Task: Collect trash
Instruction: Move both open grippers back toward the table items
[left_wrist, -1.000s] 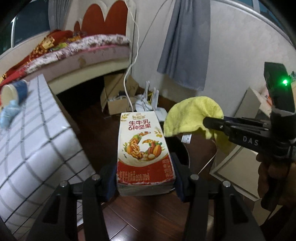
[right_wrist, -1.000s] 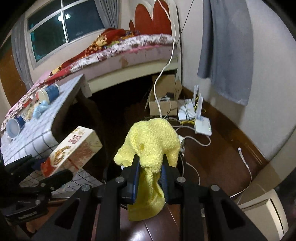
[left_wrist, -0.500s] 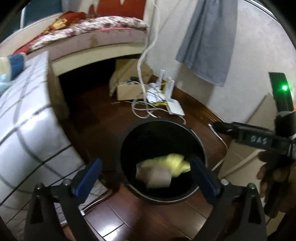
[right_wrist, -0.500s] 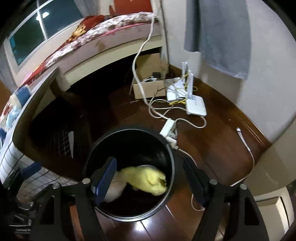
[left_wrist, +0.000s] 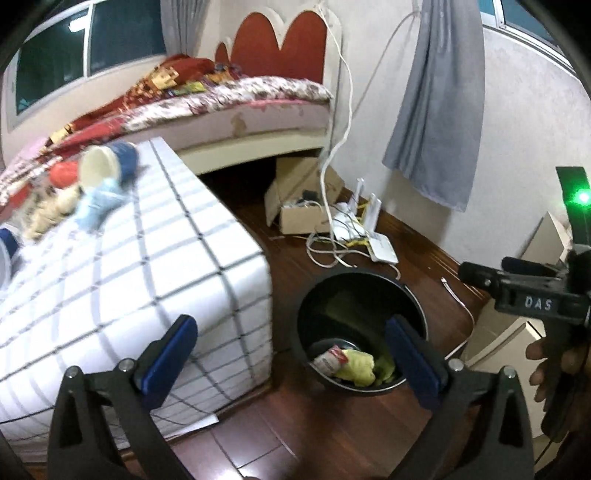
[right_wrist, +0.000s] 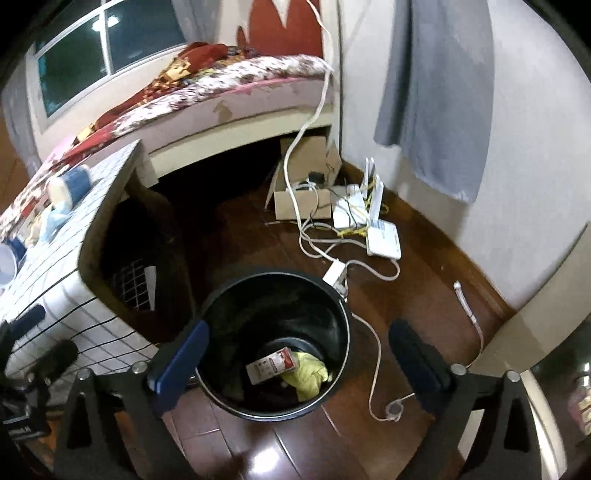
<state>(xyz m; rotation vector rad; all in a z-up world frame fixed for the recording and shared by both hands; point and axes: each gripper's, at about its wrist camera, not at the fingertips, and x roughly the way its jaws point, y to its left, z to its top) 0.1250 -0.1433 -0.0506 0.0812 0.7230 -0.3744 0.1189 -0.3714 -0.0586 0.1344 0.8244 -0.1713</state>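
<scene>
A black bin (left_wrist: 369, 275) (right_wrist: 280, 275) stands on the wood floor beside the checked table (left_wrist: 147, 277). At its bottom lie a red-and-white milk carton (left_wrist: 328, 360) (right_wrist: 273, 365) and a yellow cloth (left_wrist: 358, 365) (right_wrist: 308, 374). My left gripper (left_wrist: 290, 325) hangs above the bin's left rim and the table corner, jaws opening wide with nothing between them. My right gripper (right_wrist: 300, 328) hovers over the bin, jaws opening too and holding nothing. On the table lie a blue paper cup (left_wrist: 107, 166) (right_wrist: 70, 184) and a crumpled pale blue piece (left_wrist: 99, 203).
A cardboard box (right_wrist: 303, 199), white routers (right_wrist: 384, 240) and loose cables (right_wrist: 373, 354) lie on the floor behind and right of the bin. A power strip (right_wrist: 334, 275) touches its rim. A bed (left_wrist: 240, 107) stands behind. A person's hand (left_wrist: 546, 365) holds the right tool.
Both grippers opened: the carton left the left one, the yellow cloth left the right one, and both now lie in the bin. The left view swung towards the table.
</scene>
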